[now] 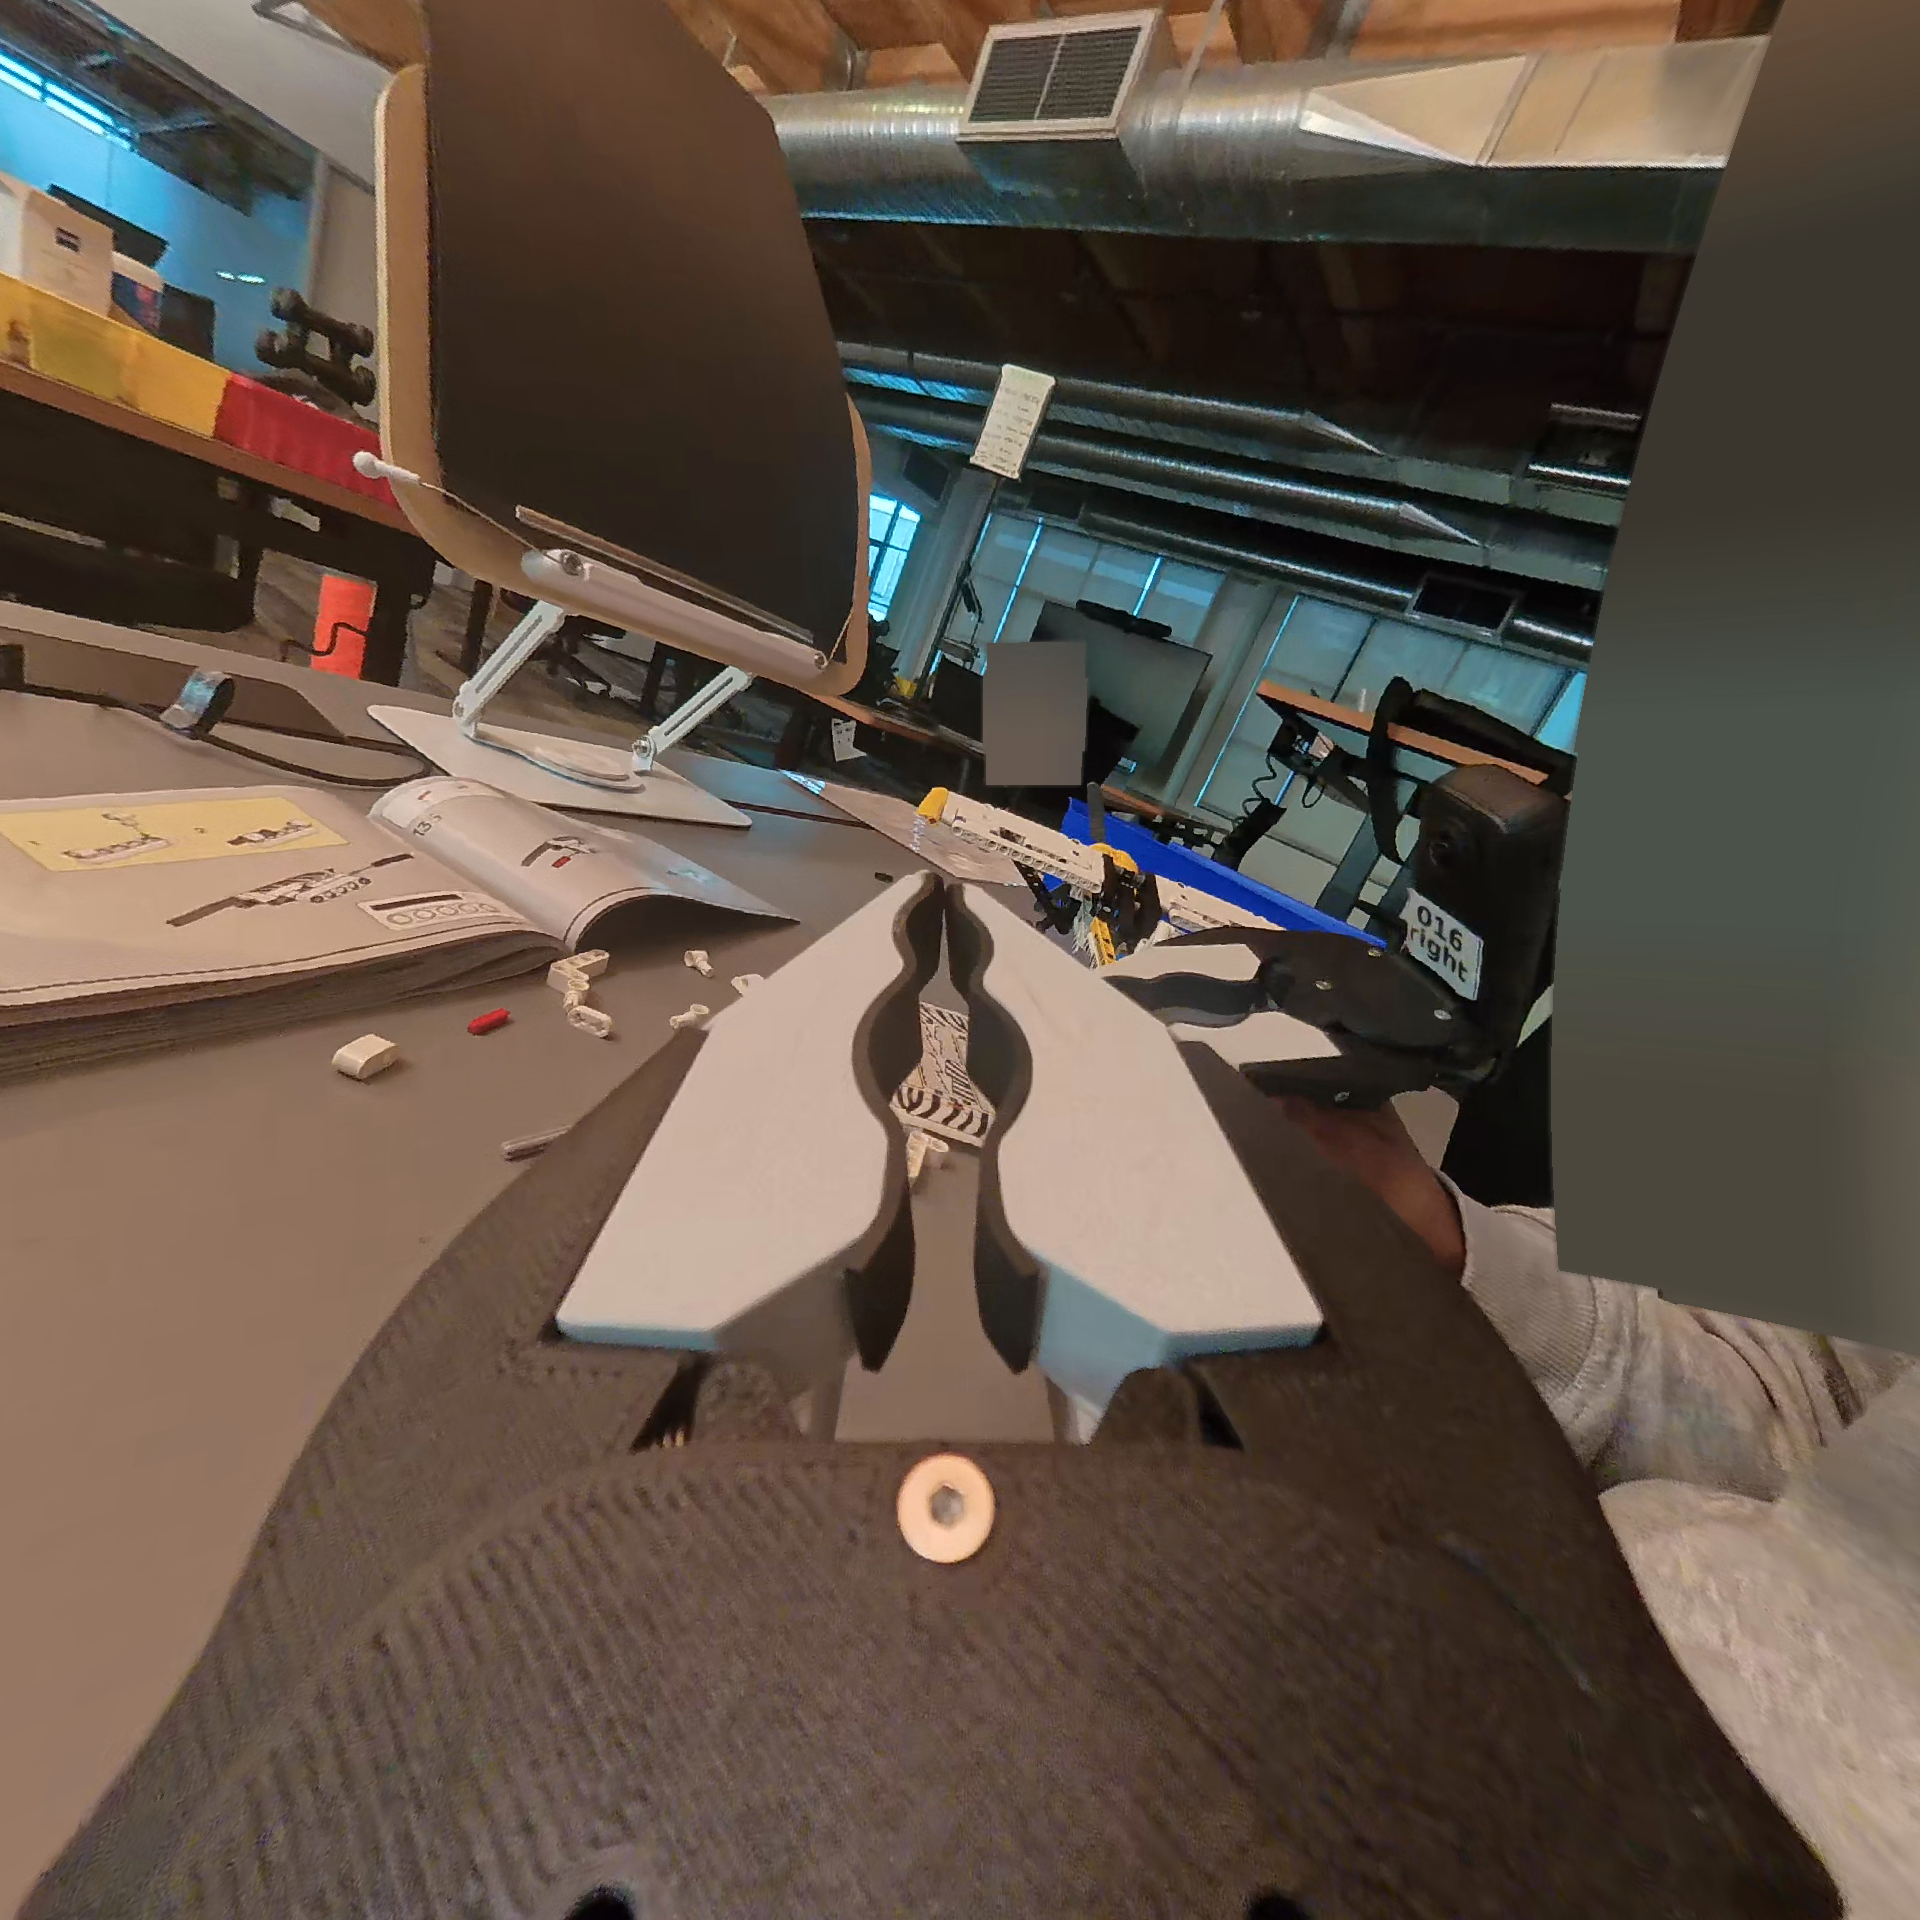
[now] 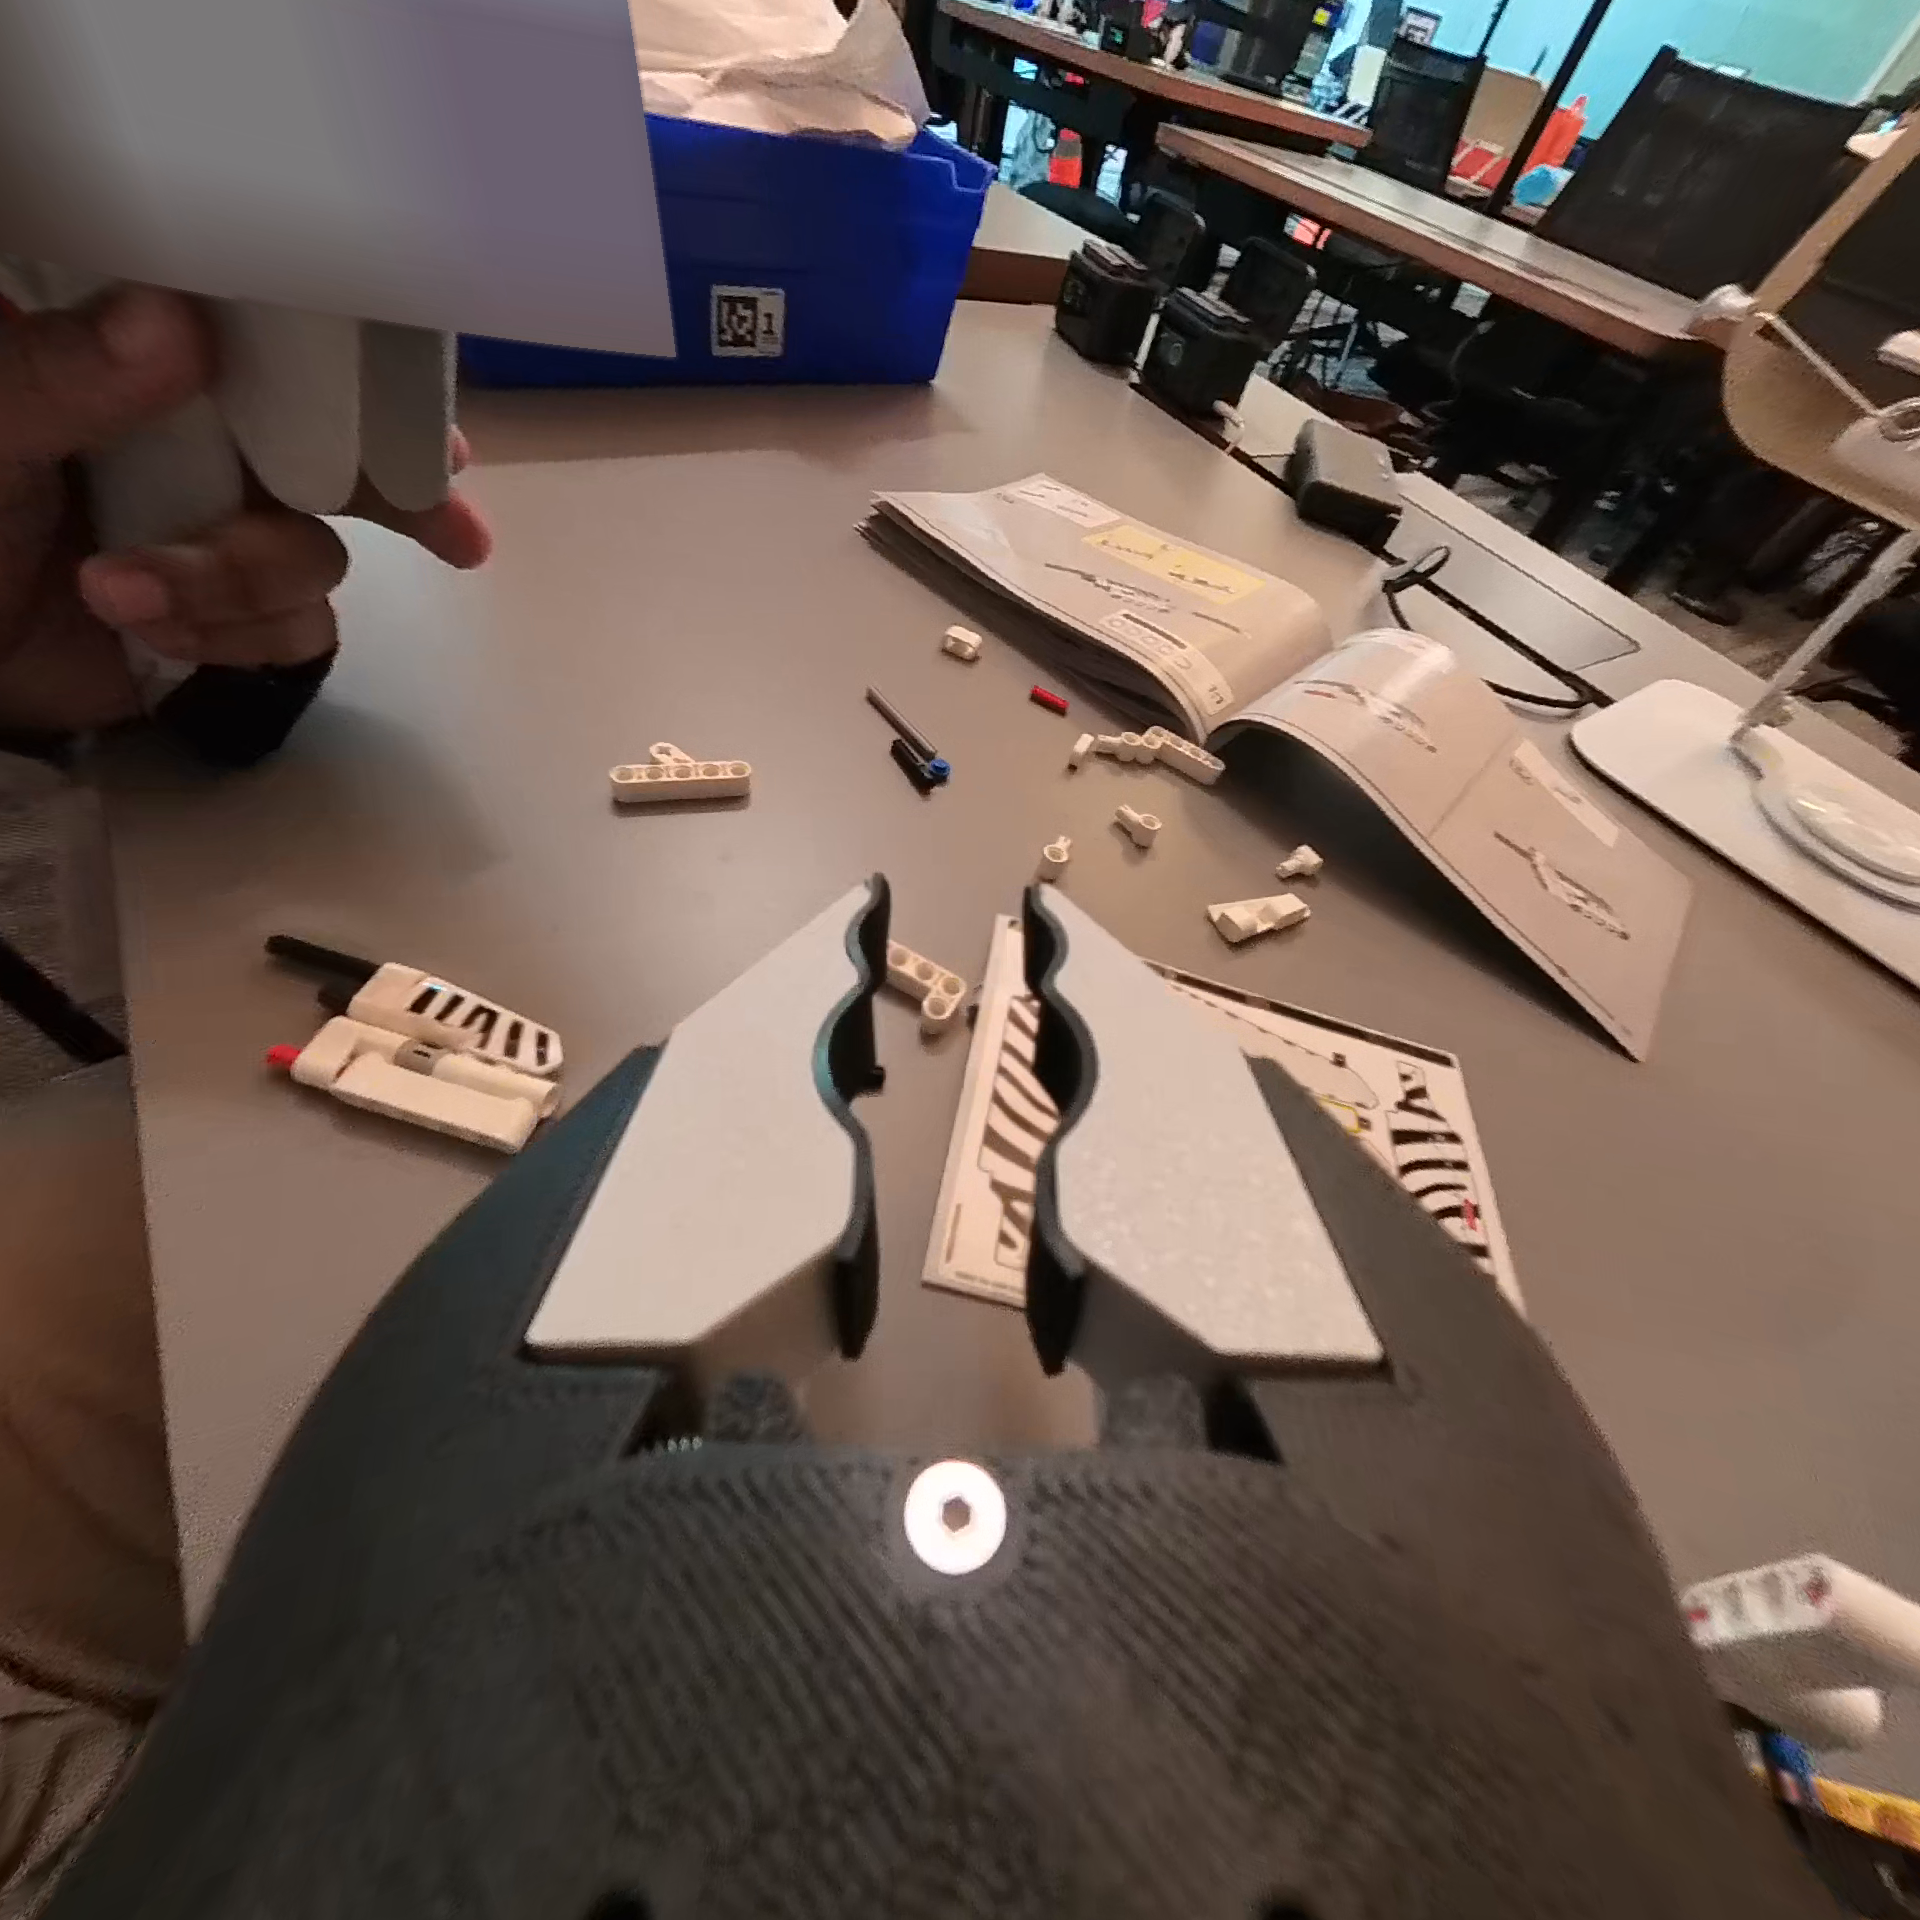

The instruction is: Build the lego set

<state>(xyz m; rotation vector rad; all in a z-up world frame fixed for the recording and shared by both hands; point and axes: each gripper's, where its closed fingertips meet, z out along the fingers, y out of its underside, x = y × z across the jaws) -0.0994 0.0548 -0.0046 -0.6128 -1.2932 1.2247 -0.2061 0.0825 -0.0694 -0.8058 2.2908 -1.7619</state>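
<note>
Right now the left gripper [image 1: 943, 883] has its fingertips pressed together with nothing between them, raised above the grey table [image 1: 260, 1226]. Meanwhile the right gripper [image 2: 956, 899] is spread apart and empty, hovering over the striped sticker sheet [image 2: 1003, 1122]. Near its tips lies a small white beam [image 2: 928, 982]; farther left sit a white striped sub-assembly [image 2: 436, 1049] and a longer white beam [image 2: 681, 779]. Beyond them the instruction booklet [image 2: 1299, 707] lies open, with a blue bin [image 2: 831, 239] at the table's far side

Blue bin [image 2: 831, 239], black-and-white striped sticker sheet [image 2: 997, 1132], small red pin [image 2: 1049, 698]
</note>
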